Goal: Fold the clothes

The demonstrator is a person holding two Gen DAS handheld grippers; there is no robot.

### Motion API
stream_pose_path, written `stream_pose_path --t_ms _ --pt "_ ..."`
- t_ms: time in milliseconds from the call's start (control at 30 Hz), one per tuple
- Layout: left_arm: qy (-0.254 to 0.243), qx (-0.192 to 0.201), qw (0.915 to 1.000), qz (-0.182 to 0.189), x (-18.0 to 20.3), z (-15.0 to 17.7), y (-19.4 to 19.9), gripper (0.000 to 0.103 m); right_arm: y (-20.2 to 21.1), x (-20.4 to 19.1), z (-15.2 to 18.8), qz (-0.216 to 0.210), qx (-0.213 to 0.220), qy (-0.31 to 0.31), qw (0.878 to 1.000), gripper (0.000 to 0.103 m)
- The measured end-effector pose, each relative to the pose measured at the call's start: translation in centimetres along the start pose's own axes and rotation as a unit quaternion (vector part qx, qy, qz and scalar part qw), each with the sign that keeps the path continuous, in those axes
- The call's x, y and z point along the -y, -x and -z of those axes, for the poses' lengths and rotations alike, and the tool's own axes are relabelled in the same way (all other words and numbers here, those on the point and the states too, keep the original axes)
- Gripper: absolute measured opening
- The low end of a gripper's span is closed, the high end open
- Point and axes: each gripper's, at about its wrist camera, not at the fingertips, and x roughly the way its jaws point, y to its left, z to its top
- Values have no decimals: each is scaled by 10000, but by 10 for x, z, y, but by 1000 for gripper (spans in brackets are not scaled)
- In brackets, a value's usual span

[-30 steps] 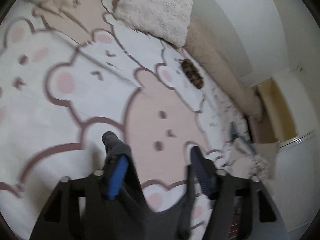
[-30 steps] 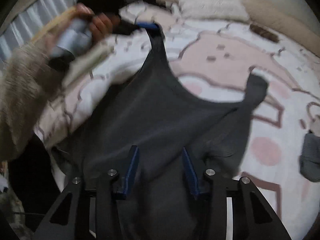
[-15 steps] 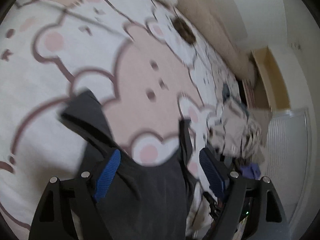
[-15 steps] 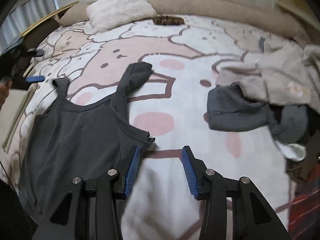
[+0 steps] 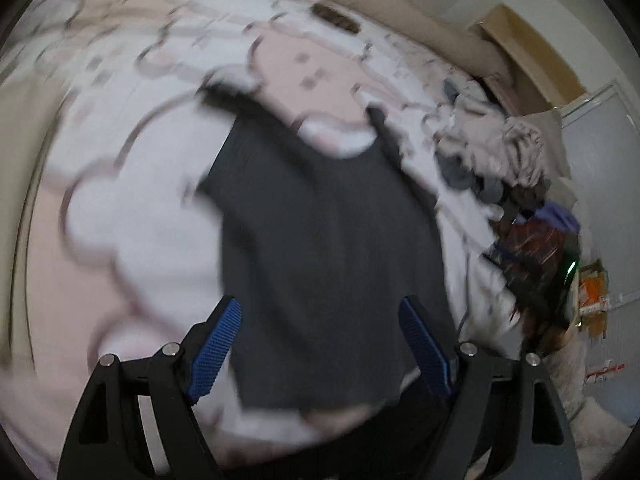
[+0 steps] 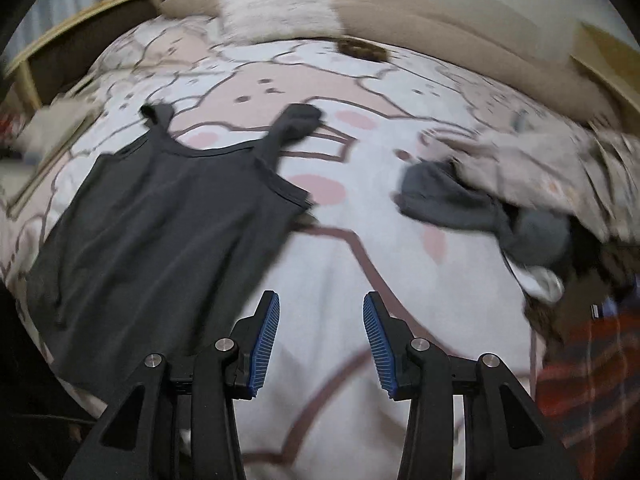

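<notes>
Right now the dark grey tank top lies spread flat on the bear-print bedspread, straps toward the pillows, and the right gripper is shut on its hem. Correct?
Not quite. The dark grey tank top does lie flat on the bear-print bedspread, straps toward the pillows, but the right gripper is open and holds nothing; only bedspread shows between its pads. The right wrist view shows it.

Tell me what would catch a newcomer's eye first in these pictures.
First, the dark grey tank top spread flat on the bear-print bedspread, straps pointing toward the fluffy white pillow at the head of the bed. Next, the jumbled pile of clothes on the right side of the bed. Both the left gripper and the right gripper are open with nothing held.
</notes>
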Motion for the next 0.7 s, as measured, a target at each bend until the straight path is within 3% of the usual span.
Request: stream_pose_path --t_ms 133,267,333,400,467,500,600,700 --pt "713 -194 9973 2 -26 47 -11 81 23 11 17 90 134 -437 9989 44" --pt "1118 -170 9934 -164 -36 53 -28 81 49 7 25 91 341 -648 9973 44" --pt "1082 -155 9933 -379 -35 52 -38 80 60 0 25 90 425 -607 9972 44" --pt "1061 -198 9929 -491 -33 53 -49 64 70 -6 24 82 495 -526 9974 44" --pt "1088 -311 9936 -60 -32 55 -54 6 79 -13 23 67 576 -460 9973 44" --pt "1117 -305 9932 102 -33 55 -54 6 82 -15 23 43 603 -457 9971 44" --pt "1362 204 9904 148 -48 51 -28 6 91 -19 23 -66 646 -496 9967 44" --pt "1886 658 9798 44 -79 48 3 6 96 -26 23 -271 621 -571 9961 44"
